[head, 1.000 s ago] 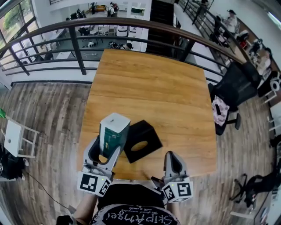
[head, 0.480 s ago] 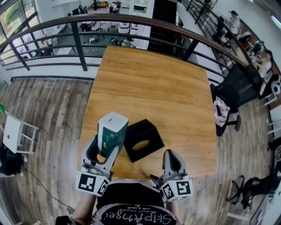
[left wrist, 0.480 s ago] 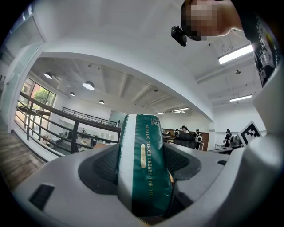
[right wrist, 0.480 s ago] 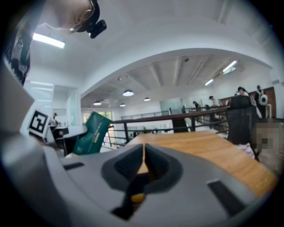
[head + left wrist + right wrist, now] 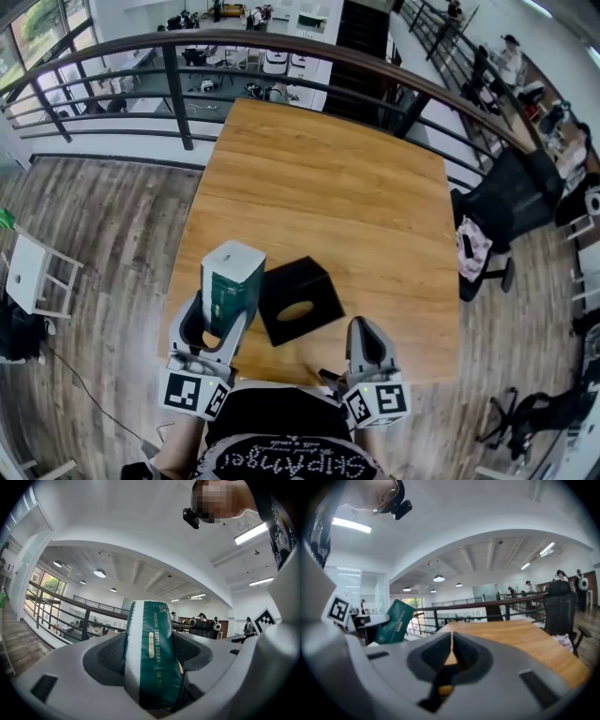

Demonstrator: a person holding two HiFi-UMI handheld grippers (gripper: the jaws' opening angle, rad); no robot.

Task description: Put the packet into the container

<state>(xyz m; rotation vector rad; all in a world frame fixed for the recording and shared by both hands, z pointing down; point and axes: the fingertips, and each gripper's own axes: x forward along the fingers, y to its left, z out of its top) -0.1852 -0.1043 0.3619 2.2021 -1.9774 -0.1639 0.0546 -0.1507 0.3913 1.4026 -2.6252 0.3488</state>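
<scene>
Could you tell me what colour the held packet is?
Dark green packet with a white stripe; best in left gripper view.

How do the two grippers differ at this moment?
The left gripper is shut on the green packet; the right gripper is shut on nothing. The left is left of the container, the right is right of it. Both sit at the table's near edge.

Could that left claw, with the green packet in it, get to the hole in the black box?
Probably yes. The left gripper is shut on the green packet, and the black container sits just beside it, opening facing up, nothing between them.
</scene>
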